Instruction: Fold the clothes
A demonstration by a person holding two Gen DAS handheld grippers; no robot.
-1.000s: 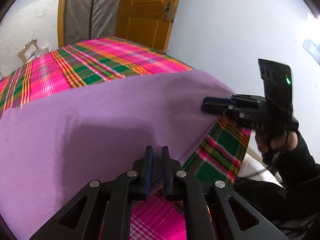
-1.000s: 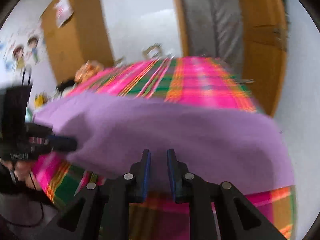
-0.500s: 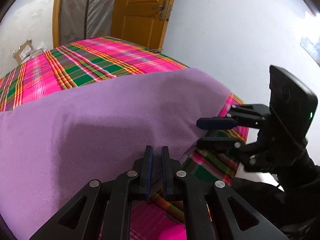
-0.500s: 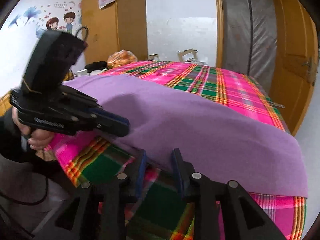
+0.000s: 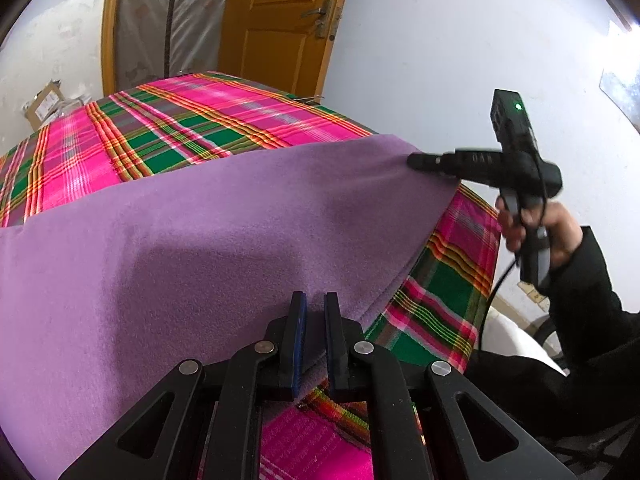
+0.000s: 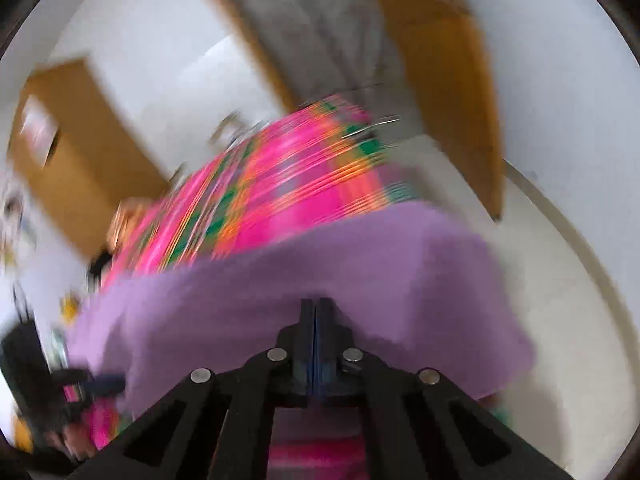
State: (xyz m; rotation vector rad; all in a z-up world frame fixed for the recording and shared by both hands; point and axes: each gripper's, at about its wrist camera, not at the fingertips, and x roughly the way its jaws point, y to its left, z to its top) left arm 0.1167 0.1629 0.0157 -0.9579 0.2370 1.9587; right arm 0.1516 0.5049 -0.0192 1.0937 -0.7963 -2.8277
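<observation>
A purple cloth [image 5: 200, 240] lies spread over a bed with a pink and green plaid cover [image 5: 120, 140]. My left gripper [image 5: 315, 308] is at the cloth's near edge, shut on it, with purple fabric showing in the narrow gap between its fingers. My right gripper [image 5: 412, 159] is at the cloth's right corner, and the fabric pulls up to its tip. In the blurred right wrist view its jaws [image 6: 316, 308] are pressed together at the edge of the purple cloth [image 6: 360, 264]. The left gripper [image 6: 100, 384] shows there at lower left.
A person's hand [image 5: 556, 224] in a dark sleeve holds the right gripper beside the bed's right edge. An orange door [image 5: 280, 20] and a white wall stand behind the bed. A cardboard box [image 5: 44, 100] sits at far left. A wooden wardrobe [image 6: 60, 140] stands further back.
The right gripper rose from beside the bed's edge to the cloth's right corner, rolled, and its jaws went from apart to shut. The left gripper kept its hold and place.
</observation>
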